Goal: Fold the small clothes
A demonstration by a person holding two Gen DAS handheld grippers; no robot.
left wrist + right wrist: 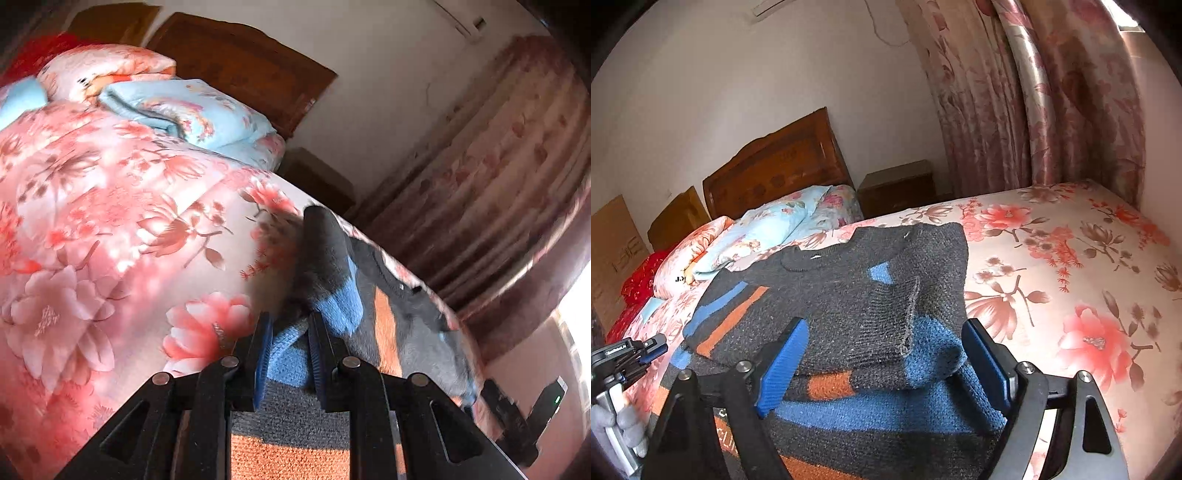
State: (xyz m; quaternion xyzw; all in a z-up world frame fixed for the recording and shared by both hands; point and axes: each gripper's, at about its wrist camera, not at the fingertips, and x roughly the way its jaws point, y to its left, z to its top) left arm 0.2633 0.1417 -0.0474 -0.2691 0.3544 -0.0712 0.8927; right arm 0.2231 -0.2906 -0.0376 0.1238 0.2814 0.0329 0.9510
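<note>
A dark grey knitted sweater [849,295] with blue and orange stripes lies spread on the bed [1071,258], on a pink floral bedspread. One sleeve is folded across the body, its grey cuff lying over a blue band near the lower middle of the garment.

The left claw [290,354] stands only slightly apart, its blue pads [263,354] close on either side of a blue knitted fold of the sweater [332,295]. The fabric sits between the fingers and looks lightly bunched there, but the picture is blurred, and whether the pads press on it cannot be told for certain; a narrow gap shows beside the left pad. From the right wrist view the left claw [653,349] appears at the far left edge of the sweater, held by a gloved hand [617,421].

The right claw [882,365] is wide open, its blue pads [781,369] standing well apart on both sides of the folded sleeve and the blue band. The sweater lies beneath and between the fingers, and neither pad closes on it.

Behind the sweater, a light blue folded quilt [768,229] and pink pillows [690,251] rest against the wooden headboard [775,166]. A dark nightstand [897,184] stands beside the bed, and floral curtains [1034,92] hang along the right.
</note>
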